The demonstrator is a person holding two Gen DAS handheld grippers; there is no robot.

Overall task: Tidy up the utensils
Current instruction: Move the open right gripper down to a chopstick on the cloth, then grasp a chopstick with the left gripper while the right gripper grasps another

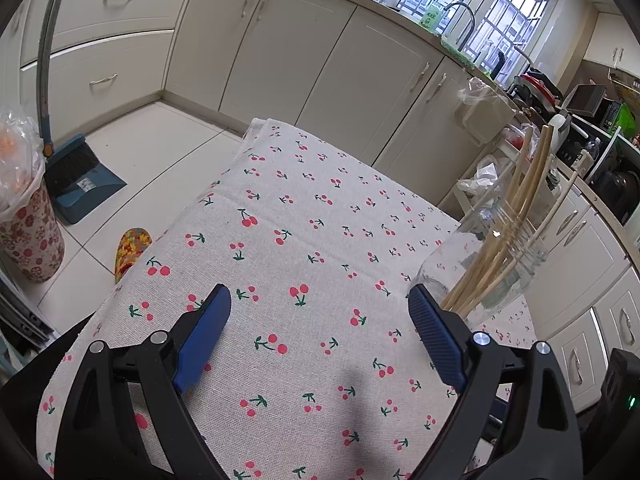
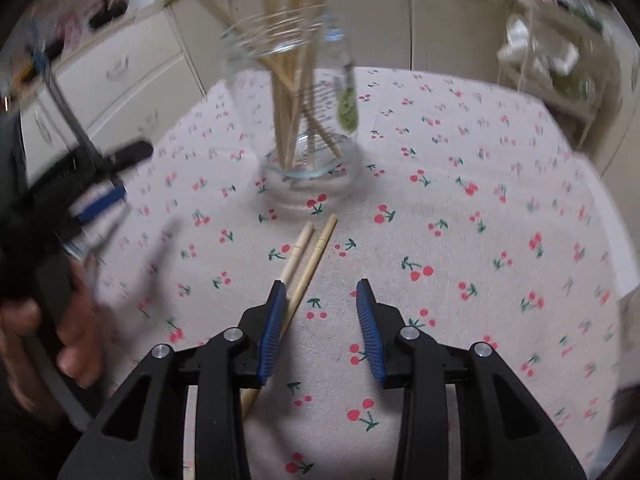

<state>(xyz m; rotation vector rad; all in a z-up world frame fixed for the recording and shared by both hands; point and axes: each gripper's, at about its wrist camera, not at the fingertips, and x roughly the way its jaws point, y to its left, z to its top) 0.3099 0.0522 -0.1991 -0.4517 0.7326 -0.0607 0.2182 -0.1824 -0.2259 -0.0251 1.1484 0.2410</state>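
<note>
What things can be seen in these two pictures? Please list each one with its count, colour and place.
glass jar: one, clear, upright on the tablecloth
chopsticks in the jar: several, pale wood, leaning inside it
loose chopsticks: two, pale wood, flat on the cloth, beside the right gripper's left pad
tablecloth: one, off-white with red cherries, over the table
dustpan and brush: one set, blue, on the floor
cabinets: many, cream, along the walls
left gripper: black, blue pads, open, empty
right gripper: black, blue pads, open above the cloth
hand: one, on the left gripper's handle
</note>
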